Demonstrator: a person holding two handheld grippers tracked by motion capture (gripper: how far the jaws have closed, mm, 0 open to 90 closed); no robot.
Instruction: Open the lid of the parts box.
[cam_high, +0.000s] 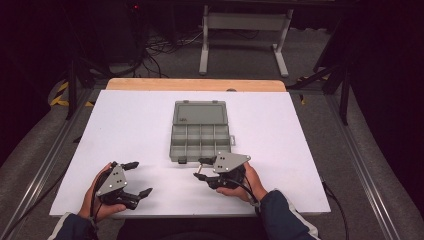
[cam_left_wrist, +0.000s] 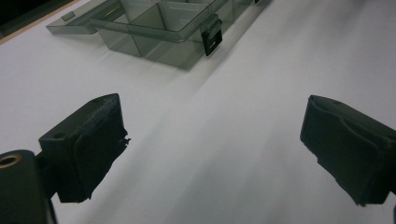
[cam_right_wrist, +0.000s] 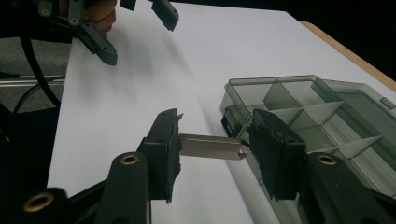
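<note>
A grey see-through compartment box (cam_high: 200, 140) lies open in the middle of the white table (cam_high: 280, 150), its lid (cam_high: 198, 113) folded back. My right gripper (cam_high: 200, 169) sits just in front of the box's near right corner, shut on a small flat metal bar (cam_right_wrist: 212, 145) held end to end between its pads, close to the box (cam_right_wrist: 322, 116) wall and its black latch. My left gripper (cam_high: 141, 177) rests at the front left, open with nothing between its jaws. In the left gripper view, the left gripper (cam_left_wrist: 212, 123) faces bare table with the box (cam_left_wrist: 154, 28) beyond.
The compartments I can see hold nothing. A wooden strip (cam_high: 195, 84) runs along the table's far edge. Metal rails (cam_high: 360, 150) flank the table, and a frame stand (cam_high: 245, 35) and cables lie on the dark floor behind. In the right gripper view, the left gripper (cam_right_wrist: 140, 37) shows farther off.
</note>
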